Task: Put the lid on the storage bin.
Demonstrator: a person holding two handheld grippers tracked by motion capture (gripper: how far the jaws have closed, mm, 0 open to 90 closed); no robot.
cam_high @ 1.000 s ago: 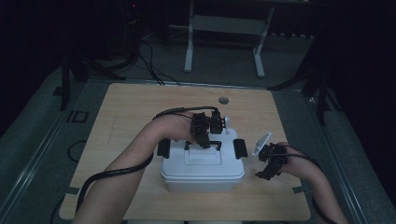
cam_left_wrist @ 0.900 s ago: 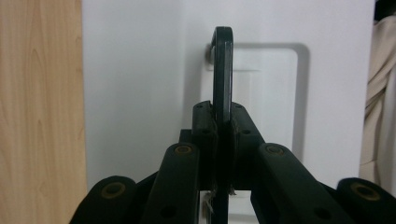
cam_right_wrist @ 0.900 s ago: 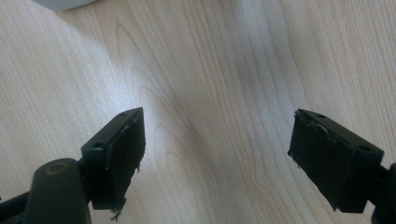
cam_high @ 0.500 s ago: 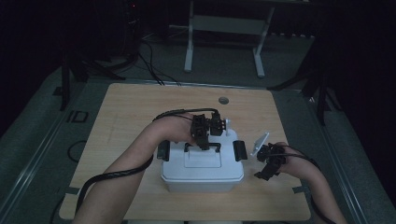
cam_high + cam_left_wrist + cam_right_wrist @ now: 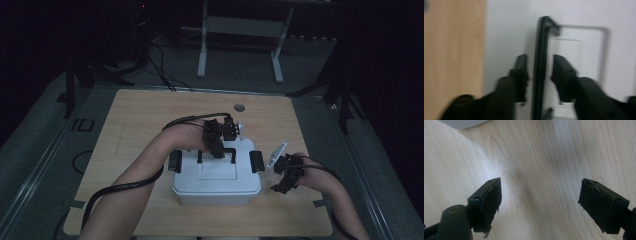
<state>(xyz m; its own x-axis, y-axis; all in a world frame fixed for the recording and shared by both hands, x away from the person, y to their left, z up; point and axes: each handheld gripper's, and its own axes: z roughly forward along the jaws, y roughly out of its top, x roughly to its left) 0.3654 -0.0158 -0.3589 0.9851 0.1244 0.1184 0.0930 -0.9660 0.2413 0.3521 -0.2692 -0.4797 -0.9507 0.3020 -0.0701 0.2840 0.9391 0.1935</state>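
Note:
A white lidded box (image 5: pixel 216 182) stands on the wooden table (image 5: pixel 145 115), nearer the front edge. Its lid carries a black handle (image 5: pixel 229 150) and a black latch on each side (image 5: pixel 175 161). My left gripper (image 5: pixel 216 146) hovers over the lid, open. In the left gripper view its jaws (image 5: pixel 539 60) straddle the handle (image 5: pixel 539 37), with a small gap on either side. My right gripper (image 5: pixel 284 181) is to the right of the box, low over bare wood. Its jaws (image 5: pixel 540 192) are wide open and hold nothing.
A round cable hole (image 5: pixel 239 107) lies in the table behind the box. The right latch (image 5: pixel 256 161) sticks out toward my right gripper. A corner of the box (image 5: pixel 461 123) shows in the right gripper view. Cables and metal stand legs (image 5: pixel 202 45) cross the dark floor beyond.
My left gripper has come down slightly onto the handle, with its jaws now on either side of it. The right gripper has hardly moved.

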